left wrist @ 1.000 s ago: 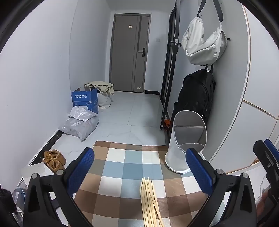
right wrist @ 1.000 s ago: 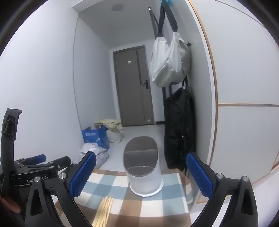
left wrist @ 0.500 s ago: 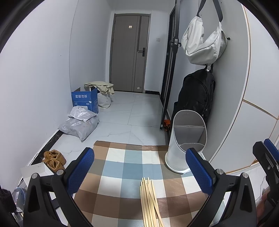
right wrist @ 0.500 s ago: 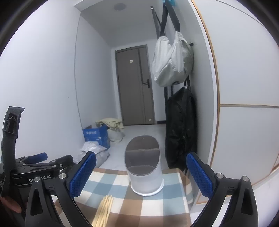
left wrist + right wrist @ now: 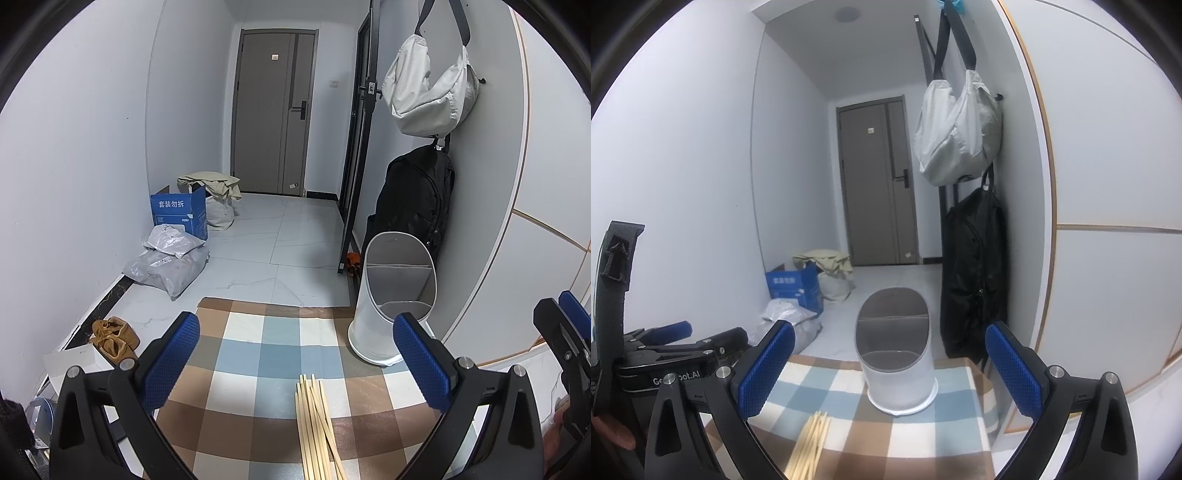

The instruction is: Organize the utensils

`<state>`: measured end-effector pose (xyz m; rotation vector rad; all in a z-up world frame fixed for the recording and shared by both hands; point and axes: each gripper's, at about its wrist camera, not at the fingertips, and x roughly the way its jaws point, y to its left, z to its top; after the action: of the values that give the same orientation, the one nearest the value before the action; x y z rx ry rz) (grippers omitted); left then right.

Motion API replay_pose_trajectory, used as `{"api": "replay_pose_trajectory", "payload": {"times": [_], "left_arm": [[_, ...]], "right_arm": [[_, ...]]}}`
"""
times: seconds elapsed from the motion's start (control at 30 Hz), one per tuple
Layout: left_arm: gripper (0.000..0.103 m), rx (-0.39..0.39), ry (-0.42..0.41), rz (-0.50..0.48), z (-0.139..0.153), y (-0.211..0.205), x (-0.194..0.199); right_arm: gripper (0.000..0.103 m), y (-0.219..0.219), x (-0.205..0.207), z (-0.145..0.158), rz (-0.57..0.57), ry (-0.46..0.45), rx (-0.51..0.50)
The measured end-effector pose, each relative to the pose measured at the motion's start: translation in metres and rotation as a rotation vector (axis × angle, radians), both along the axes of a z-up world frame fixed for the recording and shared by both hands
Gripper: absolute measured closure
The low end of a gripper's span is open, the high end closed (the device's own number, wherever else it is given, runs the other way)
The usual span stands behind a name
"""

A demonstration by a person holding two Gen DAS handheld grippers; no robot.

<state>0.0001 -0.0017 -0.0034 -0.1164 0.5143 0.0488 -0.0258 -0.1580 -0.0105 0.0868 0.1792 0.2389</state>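
The left claw [image 5: 295,363] and right claw [image 5: 889,367] both gape wide and empty, side by side, 2 blue pads [image 5: 170,363] apiece.

A checked cloth [image 5: 258,354] in brown, blue and cream covers the bench [image 5: 524,362], whose bare white top shows just right of the cloth. With the cloth as landmark: a white oval holder [image 5: 391,295] with a divided inside stands upright on its far right corner, and a loose bundle of pale wooden chopsticks [image 5: 317,424] lies flat on its near middle, tips pointing away, well apart from the holder.
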Motion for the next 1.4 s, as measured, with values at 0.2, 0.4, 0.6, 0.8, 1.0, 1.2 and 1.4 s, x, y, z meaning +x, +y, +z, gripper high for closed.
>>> {"api": "replay_pose_trajectory", "payload": {"times": [0.2,0.4,0.6,0.8,1.0,1.2,1.4], "left_arm": [[0.001,0.012,-0.007,0.009,0.001,-0.001,-0.001],[0.001,0.007,-0.006,0.010,0.000,0.000,-0.001],[0.001,0.007,-0.006,0.011,0.000,0.000,-0.001],[0.001,0.008,-0.007,0.010,0.000,0.000,-0.001],[0.001,0.008,-0.006,0.011,0.000,-0.001,-0.001],[0.001,0.007,0.002,0.008,-0.001,-0.002,0.000],[0.001,0.005,0.030,0.024,-0.003,0.009,0.005]], "right_arm": [[0.000,0.000,-0.001,-0.001,0.000,-0.002,-0.003],[0.000,0.000,-0.001,-0.001,-0.002,-0.003,-0.005],[0.000,0.000,-0.001,-0.001,-0.001,-0.004,-0.006],[0.000,0.000,-0.001,-0.001,-0.001,-0.004,-0.006],[0.000,0.000,-0.001,-0.002,0.000,-0.002,-0.013],[0.000,0.003,-0.002,-0.002,0.023,-0.005,-0.023],[0.001,0.008,0.008,-0.008,0.042,0.059,-0.023]]}}
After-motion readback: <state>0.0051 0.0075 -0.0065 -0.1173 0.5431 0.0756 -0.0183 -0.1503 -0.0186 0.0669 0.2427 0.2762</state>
